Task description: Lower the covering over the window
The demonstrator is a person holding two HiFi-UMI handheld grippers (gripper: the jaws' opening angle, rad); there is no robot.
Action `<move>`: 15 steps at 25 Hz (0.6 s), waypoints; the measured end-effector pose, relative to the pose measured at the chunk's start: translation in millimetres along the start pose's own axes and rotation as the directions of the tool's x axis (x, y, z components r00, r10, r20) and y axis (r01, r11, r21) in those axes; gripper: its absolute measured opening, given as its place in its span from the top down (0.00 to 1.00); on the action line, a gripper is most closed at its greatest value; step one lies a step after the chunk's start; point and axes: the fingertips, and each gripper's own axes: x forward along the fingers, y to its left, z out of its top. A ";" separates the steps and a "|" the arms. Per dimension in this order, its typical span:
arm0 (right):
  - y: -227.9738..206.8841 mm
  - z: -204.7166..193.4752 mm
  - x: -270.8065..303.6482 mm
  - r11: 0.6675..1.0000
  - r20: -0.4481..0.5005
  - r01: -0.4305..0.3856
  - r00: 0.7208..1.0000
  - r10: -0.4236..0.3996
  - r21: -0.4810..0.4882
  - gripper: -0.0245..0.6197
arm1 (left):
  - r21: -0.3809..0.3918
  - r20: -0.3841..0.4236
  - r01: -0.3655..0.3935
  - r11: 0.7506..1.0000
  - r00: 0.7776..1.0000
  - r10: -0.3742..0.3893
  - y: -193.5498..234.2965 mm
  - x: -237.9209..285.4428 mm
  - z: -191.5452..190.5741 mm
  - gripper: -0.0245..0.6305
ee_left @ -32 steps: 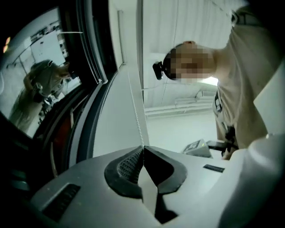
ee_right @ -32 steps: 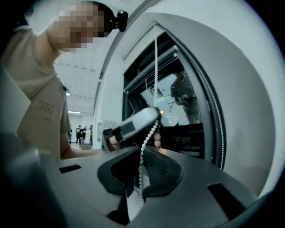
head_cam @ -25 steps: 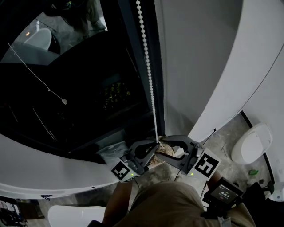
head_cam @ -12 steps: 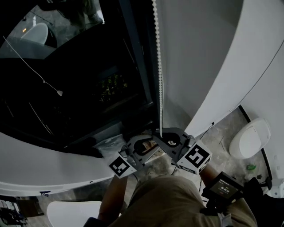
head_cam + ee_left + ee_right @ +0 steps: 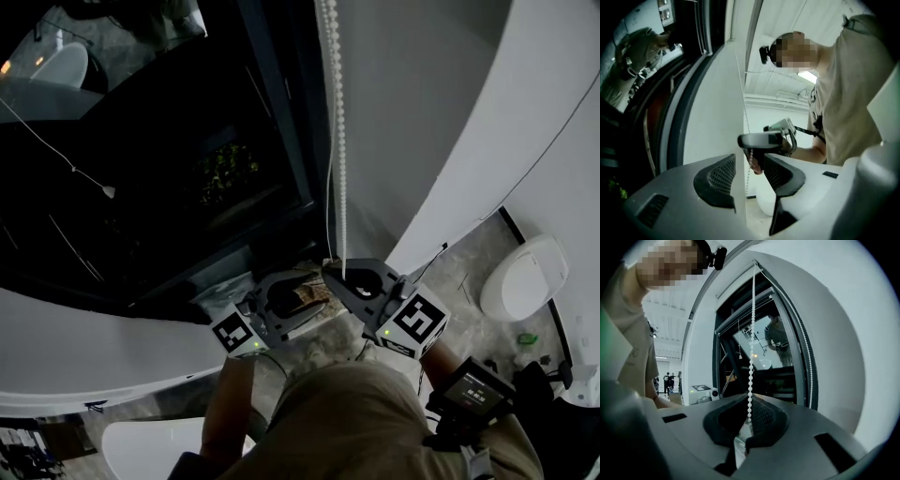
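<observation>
Right gripper view: the right gripper (image 5: 749,422) has its jaws clenched on the white plastic bead chain (image 5: 751,357), which hangs just right of the dark glass window (image 5: 187,150). The left gripper (image 5: 747,176) jaws have just been opening, released, with the chain untouched in their gap. With one grip only, a jerky pull could slip the beads, and the wrong strand would raise the covering.

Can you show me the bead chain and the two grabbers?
bead chain (image 5: 337,150), head view, middle of its hanging run.
right gripper (image 5: 749,423), right gripper view, where its fingers pinch the chain.
left gripper (image 5: 749,174), left gripper view, gap between its open fingers.
</observation>
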 end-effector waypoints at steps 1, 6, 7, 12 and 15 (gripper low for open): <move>-0.7 -0.6 -0.3 1.000 0.001 0.005 1.000 -0.005 0.001 0.96 | 0.018 0.037 -0.018 1.000 0.999 0.018 9.2 -8.1 13.0 0.69; 1.7 -1.9 2.0 1.000 -0.003 0.008 1.000 -0.008 -0.015 0.96 | 0.116 0.158 -0.021 0.993 0.987 0.003 10.6 12.6 104.8 0.69; 3.4 -1.6 3.2 1.000 -0.005 0.007 1.000 -0.007 -0.021 0.96 | 0.130 0.143 -0.019 0.991 0.990 0.001 7.7 24.7 114.5 0.69; 7.0 -1.0 3.0 0.999 -0.005 0.002 1.000 -0.002 -0.038 0.96 | 0.141 0.041 -0.091 0.986 0.995 0.086 15.2 50.4 112.9 0.92; 13.6 3.8 -1.9 0.997 0.021 -0.053 0.998 0.055 -0.063 0.96 | 0.135 0.070 -0.125 0.983 0.991 0.116 25.7 40.4 111.3 0.93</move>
